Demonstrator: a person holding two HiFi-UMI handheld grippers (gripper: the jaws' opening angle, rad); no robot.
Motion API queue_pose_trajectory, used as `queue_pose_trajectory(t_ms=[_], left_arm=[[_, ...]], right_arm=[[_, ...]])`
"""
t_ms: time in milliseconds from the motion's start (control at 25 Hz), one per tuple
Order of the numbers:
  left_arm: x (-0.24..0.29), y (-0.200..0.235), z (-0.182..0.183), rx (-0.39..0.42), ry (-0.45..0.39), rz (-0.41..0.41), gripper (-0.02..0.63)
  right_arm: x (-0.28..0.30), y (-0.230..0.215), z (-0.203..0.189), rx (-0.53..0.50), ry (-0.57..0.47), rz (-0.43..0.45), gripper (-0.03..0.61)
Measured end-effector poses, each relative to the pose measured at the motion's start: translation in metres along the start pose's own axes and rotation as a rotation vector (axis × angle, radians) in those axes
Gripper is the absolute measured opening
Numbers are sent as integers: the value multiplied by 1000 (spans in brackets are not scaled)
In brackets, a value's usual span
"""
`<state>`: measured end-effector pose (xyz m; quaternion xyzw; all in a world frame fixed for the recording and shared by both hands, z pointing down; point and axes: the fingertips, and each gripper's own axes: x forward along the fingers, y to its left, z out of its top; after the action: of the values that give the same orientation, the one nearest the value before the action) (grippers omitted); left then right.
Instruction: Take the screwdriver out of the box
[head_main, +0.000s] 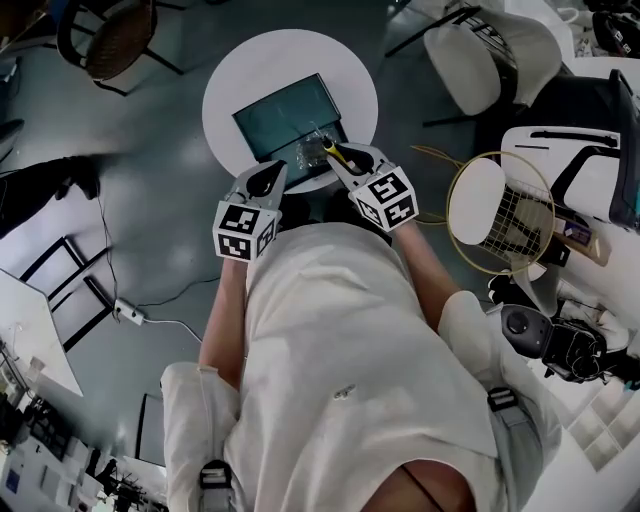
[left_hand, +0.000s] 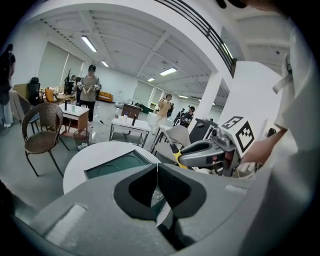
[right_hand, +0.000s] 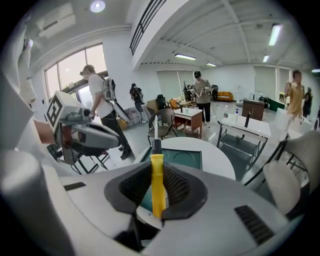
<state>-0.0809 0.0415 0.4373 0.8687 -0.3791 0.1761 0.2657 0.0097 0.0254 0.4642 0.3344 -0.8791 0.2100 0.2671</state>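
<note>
A dark green open box (head_main: 288, 118) lies on the round white table (head_main: 230, 90). My right gripper (head_main: 343, 160) is shut on a yellow-handled screwdriver (head_main: 332, 152), held above the box's near edge. In the right gripper view the screwdriver (right_hand: 157, 185) stands upright between the pads, its black collar and metal shaft poking past the right gripper (right_hand: 156, 172), with the box (right_hand: 182, 159) below. My left gripper (head_main: 268, 185) hovers beside it at the box's near left, and the left gripper (left_hand: 157, 172) has its jaws closed together. Crinkled clear plastic (head_main: 303, 150) lies at the box's front.
A white chair (head_main: 490, 60) stands right of the table and a wicker chair (head_main: 115, 35) at the far left. A badminton racket (head_main: 500, 215) lies to my right. A cable and plug (head_main: 130, 312) trail on the floor. Several people and desks are far off.
</note>
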Motion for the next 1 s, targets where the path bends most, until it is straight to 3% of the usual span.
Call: queue_pose_trajectory(t_ms=[120,520,800,1000], left_arm=[[3,-15,3,-62,-36,16,15],[-19,-64,28,-130,-172,107,15],[-33,-110,46,-132,-254,169,15],[-48,-122,49,-126,-289,207,15]], right_arm=[[-24,-8,4,67,-53,37,80],[-99,-15,37,229,-242,177,80],[-162,-20,57,259,-368,290,80],[-182,-21,61,213,-409,324,78]])
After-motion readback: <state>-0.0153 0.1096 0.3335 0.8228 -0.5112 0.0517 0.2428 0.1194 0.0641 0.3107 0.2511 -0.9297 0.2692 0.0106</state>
